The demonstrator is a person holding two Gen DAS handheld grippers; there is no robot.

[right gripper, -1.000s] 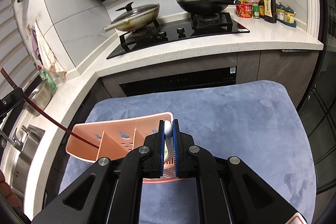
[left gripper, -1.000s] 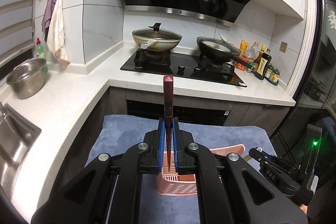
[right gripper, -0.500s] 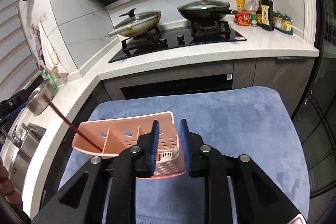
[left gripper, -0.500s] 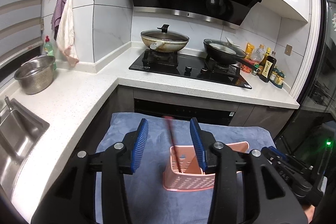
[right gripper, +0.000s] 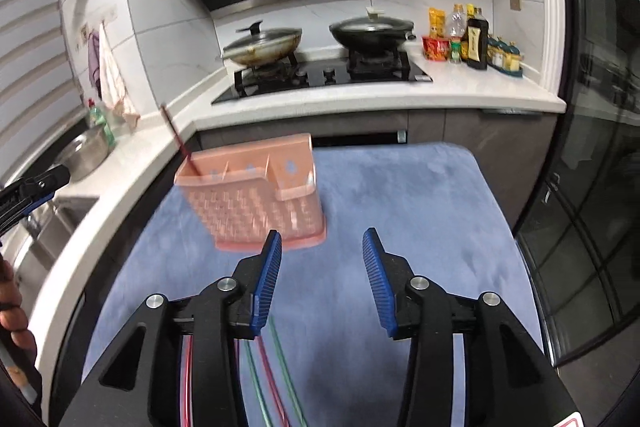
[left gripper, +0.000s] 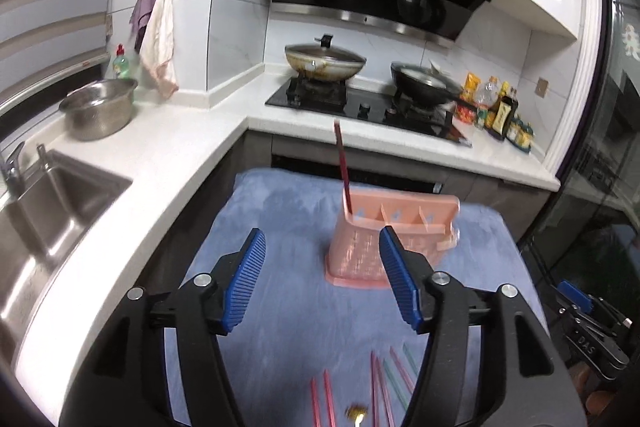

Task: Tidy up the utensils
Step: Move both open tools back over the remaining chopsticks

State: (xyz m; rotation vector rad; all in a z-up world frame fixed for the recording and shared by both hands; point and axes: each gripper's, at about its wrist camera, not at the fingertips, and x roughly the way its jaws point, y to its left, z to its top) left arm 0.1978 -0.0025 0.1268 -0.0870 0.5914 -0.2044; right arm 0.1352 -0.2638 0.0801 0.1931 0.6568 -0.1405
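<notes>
A pink slotted utensil holder [left gripper: 390, 233] stands on the blue mat [left gripper: 280, 227]; it also shows in the right wrist view [right gripper: 256, 199]. A dark red chopstick [left gripper: 343, 167] stands in its left compartment, seen also in the right wrist view [right gripper: 176, 139]. My left gripper [left gripper: 322, 281] is open and empty, just in front of the holder. My right gripper [right gripper: 322, 285] is open and empty, in front of the holder's right end. Several red and green chopsticks [left gripper: 384, 383] lie on the mat near me, also under the right gripper [right gripper: 272, 375]. A spoon tip [left gripper: 356, 421] shows at the bottom edge.
White counter with a steel sink [left gripper: 52, 203] and steel bowl [left gripper: 98, 107] on the left. Stove with two lidded pans [left gripper: 324, 61] behind the mat. Bottles [right gripper: 476, 43] at the back right. Glass door on the right.
Both grippers opened and pulled back from the holder. The left let go of the dark red chopstick in the left compartment; the right let go of a white utensil into the right end.
</notes>
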